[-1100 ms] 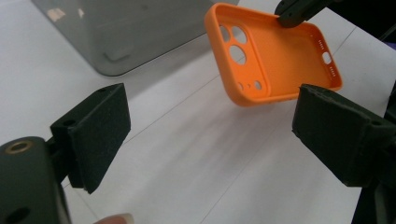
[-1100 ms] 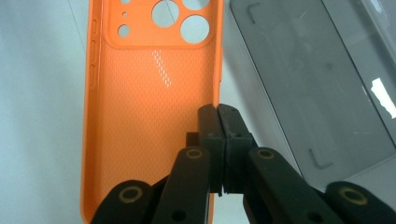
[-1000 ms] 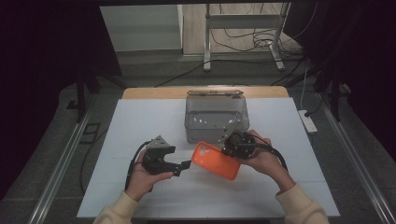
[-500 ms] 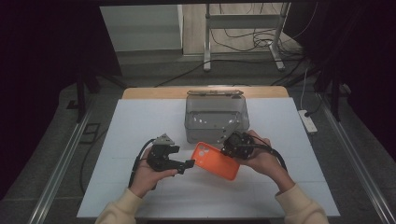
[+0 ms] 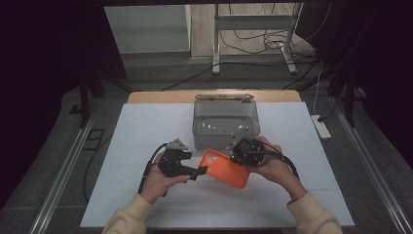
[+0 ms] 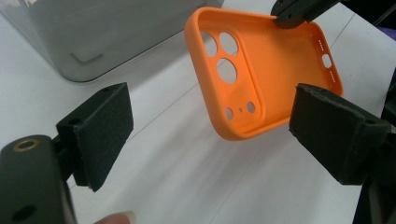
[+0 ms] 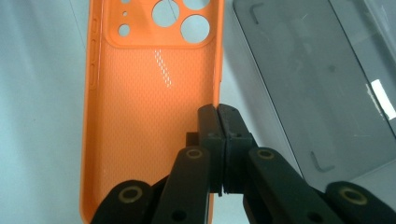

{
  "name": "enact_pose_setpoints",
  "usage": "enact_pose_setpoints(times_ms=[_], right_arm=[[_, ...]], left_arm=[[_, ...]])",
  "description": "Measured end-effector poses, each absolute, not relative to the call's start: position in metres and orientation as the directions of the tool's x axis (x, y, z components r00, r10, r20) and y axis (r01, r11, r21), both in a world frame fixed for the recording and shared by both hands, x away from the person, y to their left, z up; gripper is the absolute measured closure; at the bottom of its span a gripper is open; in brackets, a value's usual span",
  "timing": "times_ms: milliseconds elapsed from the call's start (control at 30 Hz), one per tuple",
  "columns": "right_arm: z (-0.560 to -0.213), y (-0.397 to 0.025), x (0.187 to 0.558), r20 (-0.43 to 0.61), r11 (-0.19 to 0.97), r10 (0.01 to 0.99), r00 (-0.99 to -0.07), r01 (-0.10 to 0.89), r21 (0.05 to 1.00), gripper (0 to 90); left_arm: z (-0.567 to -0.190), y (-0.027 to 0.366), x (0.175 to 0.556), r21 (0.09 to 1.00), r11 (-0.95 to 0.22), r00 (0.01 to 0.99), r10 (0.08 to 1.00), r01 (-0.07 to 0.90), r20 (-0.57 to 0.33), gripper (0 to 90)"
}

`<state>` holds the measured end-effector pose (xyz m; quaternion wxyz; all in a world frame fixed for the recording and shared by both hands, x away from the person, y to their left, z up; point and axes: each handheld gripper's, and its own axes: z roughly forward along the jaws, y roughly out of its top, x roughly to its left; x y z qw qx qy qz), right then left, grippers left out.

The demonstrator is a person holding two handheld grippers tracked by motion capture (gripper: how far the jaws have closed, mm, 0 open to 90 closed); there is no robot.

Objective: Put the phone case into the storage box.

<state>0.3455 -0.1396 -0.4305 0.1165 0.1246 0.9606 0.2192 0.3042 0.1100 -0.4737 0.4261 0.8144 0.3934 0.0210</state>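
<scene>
White surface [image 5: 146, 131] below: my right claw [image 7: 218, 114] grips the case [image 5: 225, 168]; my left claw [image 6: 205, 130], spread wide, has closed in to take its end.

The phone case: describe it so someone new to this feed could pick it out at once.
Start at the white table and find the clear plastic box at its middle. Just in front of that box, between the two hands, the right gripper pinches one long edge of the orange phone case. It is the one bright orange thing there, an empty shell with round camera holes.
</scene>
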Motion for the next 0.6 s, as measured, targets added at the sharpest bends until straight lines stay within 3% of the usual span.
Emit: enact_pose_setpoints(times_ms=[600], right_arm=[[-0.4319, -0.1382, 0.3453, -0.172, 0.877, 0.288, -0.942, 0.187, 0.443, 89.0]], left_arm=[[-0.4753, 0.1040, 0.3134, 0.708, -0.334, 0.693, 0.656, 0.622, -0.299, 16.2]])
